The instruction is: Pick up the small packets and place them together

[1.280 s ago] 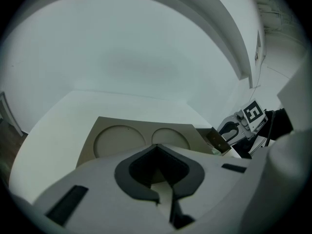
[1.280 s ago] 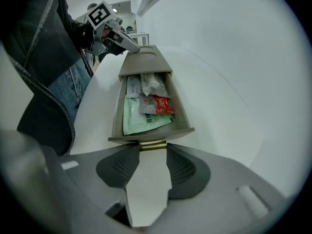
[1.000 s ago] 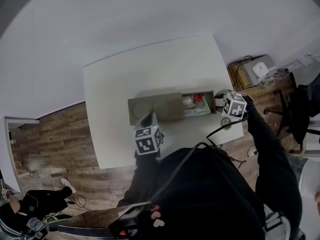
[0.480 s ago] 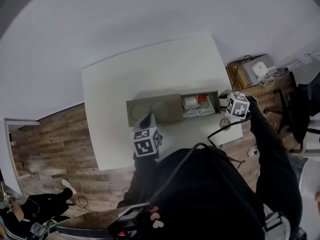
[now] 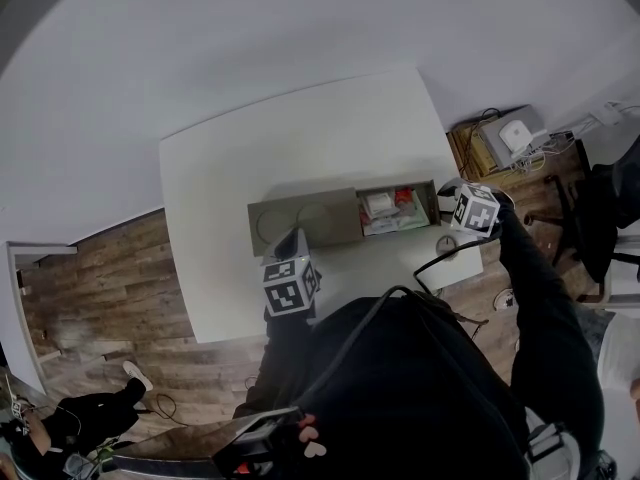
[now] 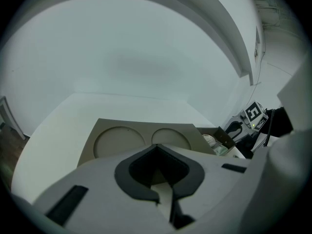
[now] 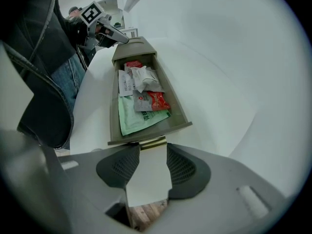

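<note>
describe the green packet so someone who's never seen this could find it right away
On the white table sits a tan box with its drawer pulled open and small packets inside. The green packet lies flat at the end nearest the brass handle, partly under a red packet. It is the only green one among red and white neighbours.

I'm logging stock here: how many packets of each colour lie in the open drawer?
Green packets: 1
Red packets: 2
White packets: 2
Total: 5 that show in the right gripper view; they overlap, so more may lie underneath.
</note>
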